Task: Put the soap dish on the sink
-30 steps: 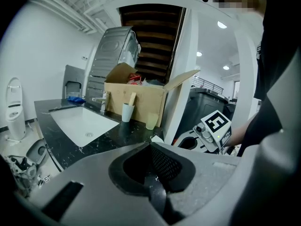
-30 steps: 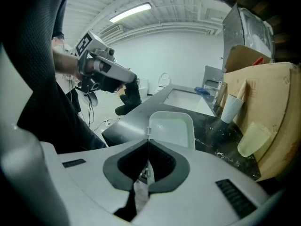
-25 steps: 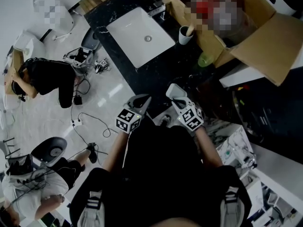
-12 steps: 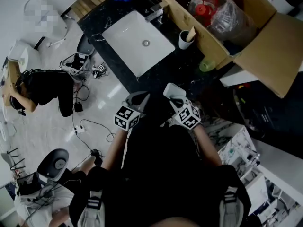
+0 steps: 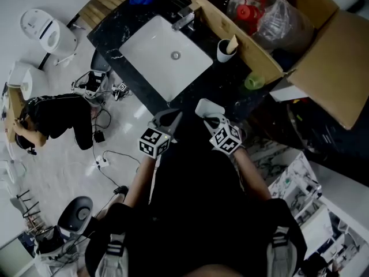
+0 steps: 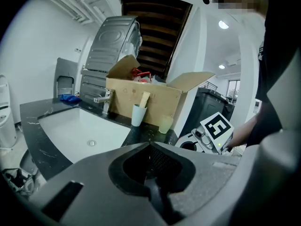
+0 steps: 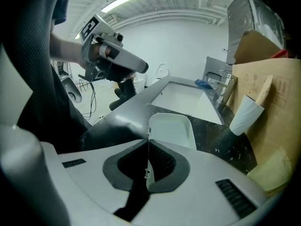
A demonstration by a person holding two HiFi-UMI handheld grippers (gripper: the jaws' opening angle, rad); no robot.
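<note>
Black stone counter (image 5: 225,86) with its white rectangular sink (image 5: 164,53) has come nearer at 11 o'clock, so placing is close. Your right gripper (image 7: 147,147) still pinches the white plastic soap dish (image 7: 171,128); your left gripper (image 6: 149,150) is pressed together, empty.

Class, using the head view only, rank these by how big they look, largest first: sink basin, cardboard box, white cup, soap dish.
1. cardboard box
2. sink basin
3. soap dish and white cup: these look about alike, and the dish is nearer the camera, so I leave them unranked.
</note>
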